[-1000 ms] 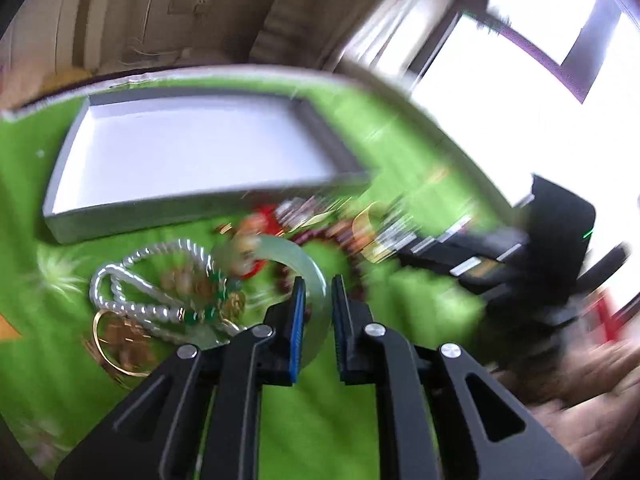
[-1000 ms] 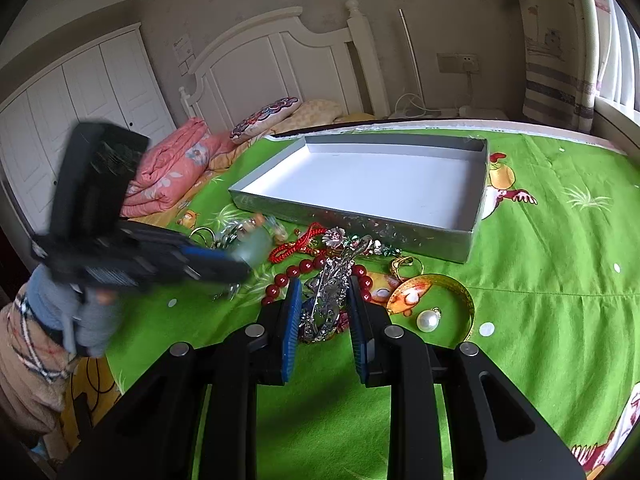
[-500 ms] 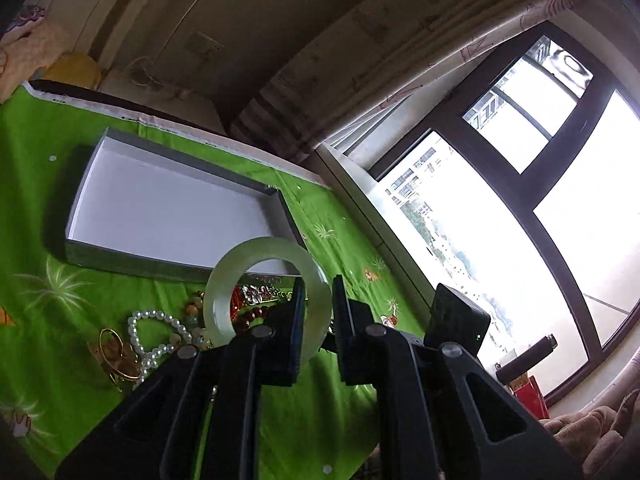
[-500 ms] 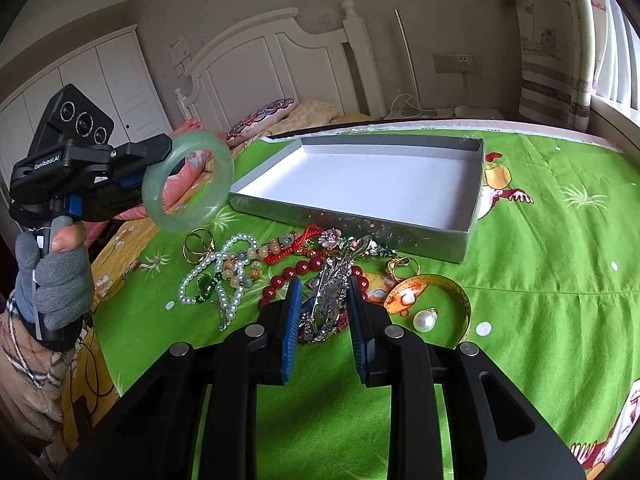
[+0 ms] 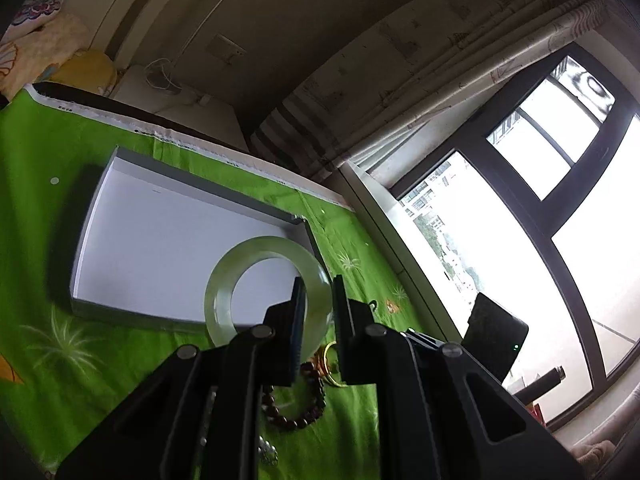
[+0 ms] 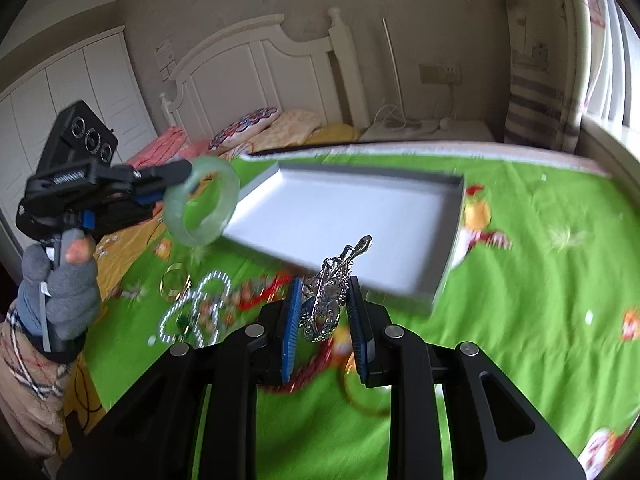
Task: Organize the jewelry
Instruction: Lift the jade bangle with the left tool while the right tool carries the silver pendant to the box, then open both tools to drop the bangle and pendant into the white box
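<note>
My left gripper (image 5: 316,296) is shut on a pale green jade bangle (image 5: 224,280) and holds it in the air over the near edge of the grey tray (image 5: 92,216). In the right wrist view the bangle (image 6: 202,202) hangs at the left, near the tray's (image 6: 440,284) left corner. My right gripper (image 6: 322,304) is shut on a silver brooch (image 6: 330,300), lifted above the green cloth. A pearl necklace (image 6: 200,300) and a gold ring (image 6: 174,280) lie on the cloth below, blurred.
A dark bead bracelet (image 5: 296,412) and a gold bangle (image 5: 328,364) lie under the left gripper. A gold bangle (image 6: 360,392) lies under the right one. The green cloth (image 6: 540,320) covers the table. A bed and a window surround it.
My left gripper has carried the jade bangle up and toward the tray. My right gripper has lifted the silver brooch off the jewelry pile.
</note>
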A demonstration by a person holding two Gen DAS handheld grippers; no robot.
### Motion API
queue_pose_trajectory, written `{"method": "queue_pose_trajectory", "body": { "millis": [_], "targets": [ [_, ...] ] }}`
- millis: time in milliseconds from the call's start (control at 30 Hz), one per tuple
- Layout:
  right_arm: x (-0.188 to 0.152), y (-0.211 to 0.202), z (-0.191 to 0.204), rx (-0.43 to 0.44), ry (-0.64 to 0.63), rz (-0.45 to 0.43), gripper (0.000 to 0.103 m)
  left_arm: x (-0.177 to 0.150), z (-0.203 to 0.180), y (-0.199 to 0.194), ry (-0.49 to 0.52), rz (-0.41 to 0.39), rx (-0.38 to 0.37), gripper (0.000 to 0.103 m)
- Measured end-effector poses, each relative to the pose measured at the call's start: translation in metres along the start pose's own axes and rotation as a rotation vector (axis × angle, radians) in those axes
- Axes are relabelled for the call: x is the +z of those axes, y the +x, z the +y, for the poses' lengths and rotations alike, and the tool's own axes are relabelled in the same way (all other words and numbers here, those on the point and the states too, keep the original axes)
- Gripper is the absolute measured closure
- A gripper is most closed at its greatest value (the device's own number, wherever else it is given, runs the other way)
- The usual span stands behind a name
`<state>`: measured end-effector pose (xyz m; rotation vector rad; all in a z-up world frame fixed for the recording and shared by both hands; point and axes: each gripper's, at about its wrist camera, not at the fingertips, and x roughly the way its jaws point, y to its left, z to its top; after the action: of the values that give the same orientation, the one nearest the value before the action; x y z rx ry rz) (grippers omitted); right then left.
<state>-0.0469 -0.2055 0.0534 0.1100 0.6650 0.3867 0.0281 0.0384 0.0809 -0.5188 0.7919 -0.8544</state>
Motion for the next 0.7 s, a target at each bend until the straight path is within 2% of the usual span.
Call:
{"method": "queue_pose_trajectory", "body": {
  "millis": [233,333,500,533,567,633,667,700],
  "targets": [
    [0.035,0.061,-0.032,-0.08,0.054,0.087,0.079,0.031,0.028,0.024,-0.08,-0.068,0.117,0.09],
    [0.042,0.084,-0.039,-0.103,0.075,0.125,0.079,0.04,0.035,0.033,-0.085,-0.084,0.195,0.09],
    [0.047,0.118,-0.043,-0.18,0.063,0.193,0.078,0.044,0.048,0.052,-0.076,-0.081,0.366,0.089],
    [0.049,0.121,-0.044,-0.184,0.065,0.202,0.072,0.043,0.052,0.052,-0.079,-0.087,0.37,0.089],
    [0.049,0.119,-0.045,-0.187,0.076,0.202,0.066,0.042,0.054,0.052,-0.09,-0.099,0.364,0.086],
    [0.049,0.11,-0.048,-0.173,0.09,0.168,0.039,0.038,0.053,0.047,-0.118,-0.126,0.365,0.062],
    [0.048,0.099,-0.048,-0.164,0.093,0.137,0.038,0.036,0.052,0.042,-0.123,-0.147,0.367,0.043],
    [0.046,0.091,-0.048,-0.157,0.09,0.121,0.038,0.033,0.05,0.036,-0.121,-0.168,0.374,0.035]
  ]
}}
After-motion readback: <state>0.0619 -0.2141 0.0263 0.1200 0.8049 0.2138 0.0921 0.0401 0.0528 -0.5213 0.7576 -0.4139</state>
